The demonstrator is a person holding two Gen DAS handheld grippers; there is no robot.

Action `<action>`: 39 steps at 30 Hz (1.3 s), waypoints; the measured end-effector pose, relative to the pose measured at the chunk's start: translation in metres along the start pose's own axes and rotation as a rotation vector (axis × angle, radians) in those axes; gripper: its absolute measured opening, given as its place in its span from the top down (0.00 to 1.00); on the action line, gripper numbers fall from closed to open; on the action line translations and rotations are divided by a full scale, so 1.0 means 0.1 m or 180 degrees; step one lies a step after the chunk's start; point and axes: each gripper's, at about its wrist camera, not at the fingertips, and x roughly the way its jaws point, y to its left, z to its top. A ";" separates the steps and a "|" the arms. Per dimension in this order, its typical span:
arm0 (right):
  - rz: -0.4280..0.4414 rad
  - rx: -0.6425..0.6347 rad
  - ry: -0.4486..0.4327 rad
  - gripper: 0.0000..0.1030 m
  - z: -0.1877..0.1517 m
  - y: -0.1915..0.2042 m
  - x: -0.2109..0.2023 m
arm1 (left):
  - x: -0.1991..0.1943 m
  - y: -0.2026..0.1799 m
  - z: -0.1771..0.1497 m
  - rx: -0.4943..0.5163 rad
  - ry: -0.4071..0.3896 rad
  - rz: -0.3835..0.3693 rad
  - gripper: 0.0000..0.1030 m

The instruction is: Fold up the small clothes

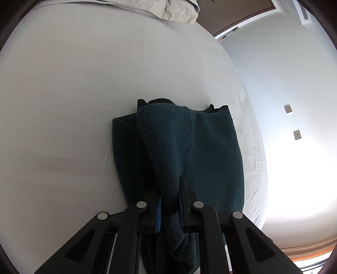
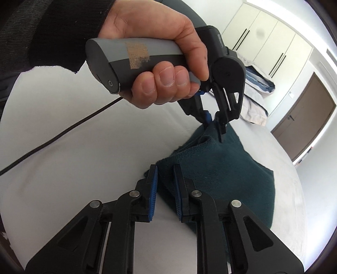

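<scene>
A dark teal knitted cloth [image 1: 210,147] lies partly folded on the white bed sheet [image 1: 63,105]. My left gripper [image 1: 169,189] is shut on a raised fold of it, and cloth hangs down between the fingers. In the right wrist view the same cloth [image 2: 231,175] spreads to the right. A hand [image 2: 160,31] holds the left gripper [image 2: 213,124], which pinches the far raised edge. My right gripper [image 2: 164,168] is at the near left edge of the cloth. Its blue pads are close together with teal cloth between them.
A pile of beige and striped clothes [image 1: 179,10] [image 2: 254,99] lies at the far end of the bed. A black cable [image 2: 52,137] trails across the sheet on the left. The bed's edge [image 1: 252,147] runs close to a white wall. Wardrobe doors [image 2: 267,40] and a brown door [image 2: 305,128] stand beyond.
</scene>
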 end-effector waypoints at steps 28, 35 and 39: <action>0.1137 0.3193 0.0114 0.85 -1.35 -2.52 0.27 | 0.25 -0.82 -0.71 0.0910 -0.0691 0.1324 0.80; 0.1616 0.3793 0.0338 0.85 -1.97 -2.47 0.43 | 0.34 -0.60 -0.87 0.1009 -0.0827 0.1384 0.79; 0.1923 0.4134 0.0173 0.83 -2.13 -2.48 0.48 | 0.34 -0.58 -0.87 0.1005 -0.0837 0.1354 0.79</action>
